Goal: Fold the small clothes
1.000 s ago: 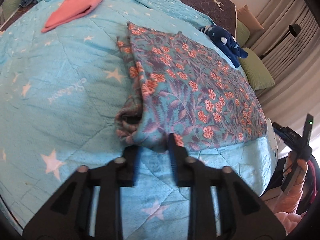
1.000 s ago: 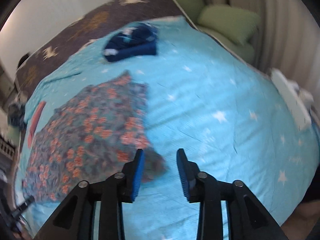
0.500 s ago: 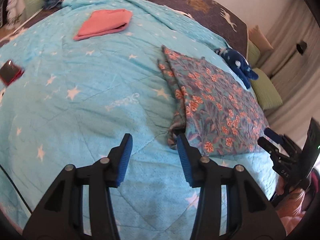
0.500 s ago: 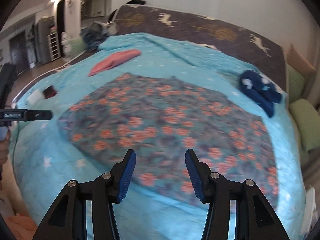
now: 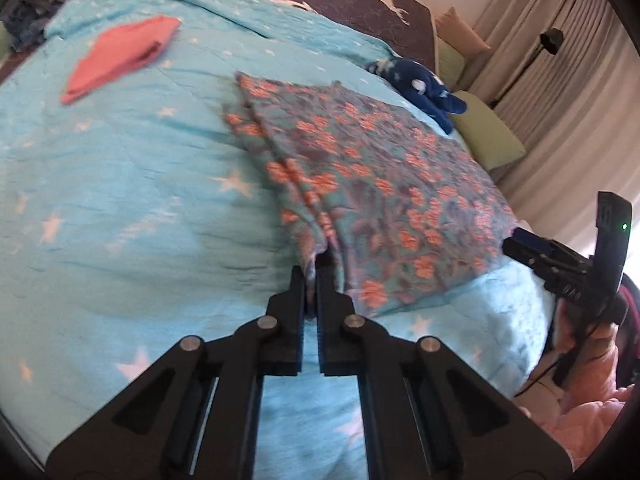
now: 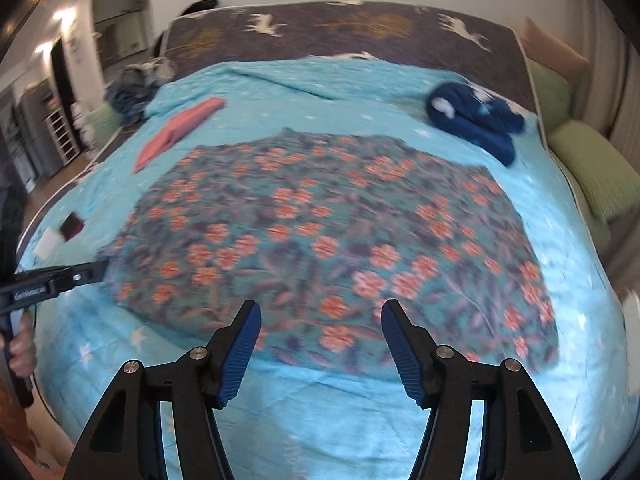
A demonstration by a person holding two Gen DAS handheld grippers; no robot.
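Half a second ago the left gripper (image 5: pixel 311 276) stood open beside the teal floral-print folded garment (image 5: pixel 372 184); its jaws have just been closing and now pinch the garment's near corner. In the left wrist view that cloth lies flat on the light blue star-patterned quilt (image 5: pixel 120 200), layered edges stacked along its left side. Thin and limp, it should lift lightly but sag, so corners are the sensible hold. The gripper slants down at the bed.

From the right wrist view, the right gripper (image 6: pixel 320 336) has swung round to face the garment's long near edge. Its jaws have just been opening and stand wide, empty, tilted down above the quilt just short of the cloth.
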